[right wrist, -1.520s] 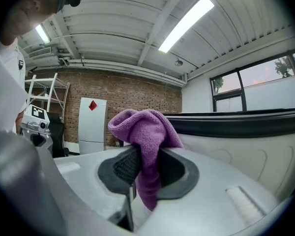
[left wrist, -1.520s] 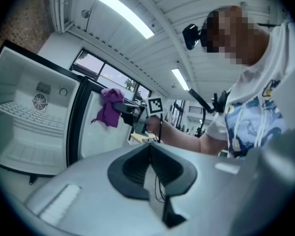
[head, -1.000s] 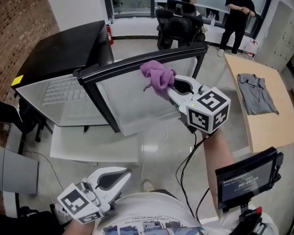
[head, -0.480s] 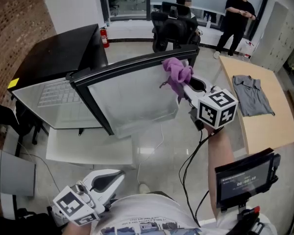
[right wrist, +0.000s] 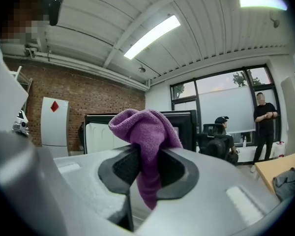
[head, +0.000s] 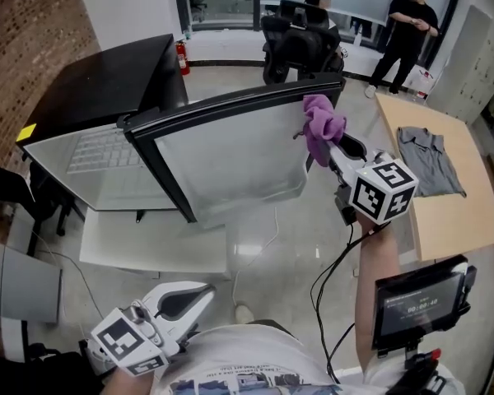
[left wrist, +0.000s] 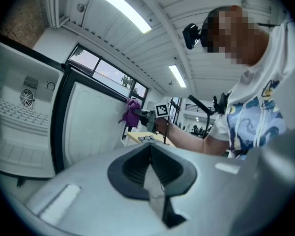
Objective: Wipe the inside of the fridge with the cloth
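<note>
Cloth (head: pixel 321 123) in jaws of right gripper (head: pixel 332 145), now farther right along fridge door (head: pixel 230 153).

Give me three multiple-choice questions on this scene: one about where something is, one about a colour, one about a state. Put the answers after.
1. Where does the grey shirt lie?
A. On the wooden table
B. Hanging from a hook
C. In a basket

2. What colour is the cloth in the right tongs?
A. Green
B. Purple
C. White

3. How are the left tongs?
A. Wide open
B. Shut on the cloth
C. Shut with nothing between them

Answers:
1 A: the head view shows the grey shirt spread flat on the wooden table at the person's right.
2 B: the right gripper view shows a purple fold standing up out of the jaws.
3 C: the left gripper view shows the jaws meeting along one line, with nothing in them.
</note>
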Available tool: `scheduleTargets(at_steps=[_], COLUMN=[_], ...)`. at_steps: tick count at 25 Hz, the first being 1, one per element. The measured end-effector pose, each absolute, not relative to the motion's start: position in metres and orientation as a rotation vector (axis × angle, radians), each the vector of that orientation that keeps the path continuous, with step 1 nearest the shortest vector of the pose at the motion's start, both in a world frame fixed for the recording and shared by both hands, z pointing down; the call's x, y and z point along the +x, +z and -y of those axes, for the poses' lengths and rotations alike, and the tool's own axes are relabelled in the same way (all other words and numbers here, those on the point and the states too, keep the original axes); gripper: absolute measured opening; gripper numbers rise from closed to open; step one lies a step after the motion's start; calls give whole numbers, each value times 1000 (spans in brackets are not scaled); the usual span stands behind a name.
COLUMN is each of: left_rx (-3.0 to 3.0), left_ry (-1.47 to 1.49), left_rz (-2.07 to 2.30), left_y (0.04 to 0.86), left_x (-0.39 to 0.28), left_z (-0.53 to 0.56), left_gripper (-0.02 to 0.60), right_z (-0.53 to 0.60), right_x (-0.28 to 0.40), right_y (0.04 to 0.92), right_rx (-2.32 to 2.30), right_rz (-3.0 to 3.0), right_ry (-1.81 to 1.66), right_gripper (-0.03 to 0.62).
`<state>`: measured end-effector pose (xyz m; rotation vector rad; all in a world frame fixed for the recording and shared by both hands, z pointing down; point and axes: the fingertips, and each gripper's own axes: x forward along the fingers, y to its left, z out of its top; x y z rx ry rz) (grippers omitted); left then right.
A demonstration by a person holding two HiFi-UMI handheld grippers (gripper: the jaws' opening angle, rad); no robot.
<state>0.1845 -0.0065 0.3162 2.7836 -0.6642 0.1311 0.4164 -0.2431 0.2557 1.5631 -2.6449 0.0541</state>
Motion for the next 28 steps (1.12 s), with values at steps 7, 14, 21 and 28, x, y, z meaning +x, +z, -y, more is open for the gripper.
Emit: scheduleTargets(at_steps=[7,14,21,28], left_rx=[2787,2764,2717,2697], left_ry=[139,145,147,145], left_rz=[671,742,858,901], left_y=[314,315,316,320], left_x=[180,165,147,142], left_z=[7,3,-2,-3], left_gripper=[6,6,6,6], right_z=[211,195,199,216], right_x=[322,235,182,177], right_y=[256,278,303,323], right_rx=[1206,904,740,751], right_rz=[2802,2895,2913,2876], right_ry=[-8,31,44,50], right_gripper=[79,80,79,78])
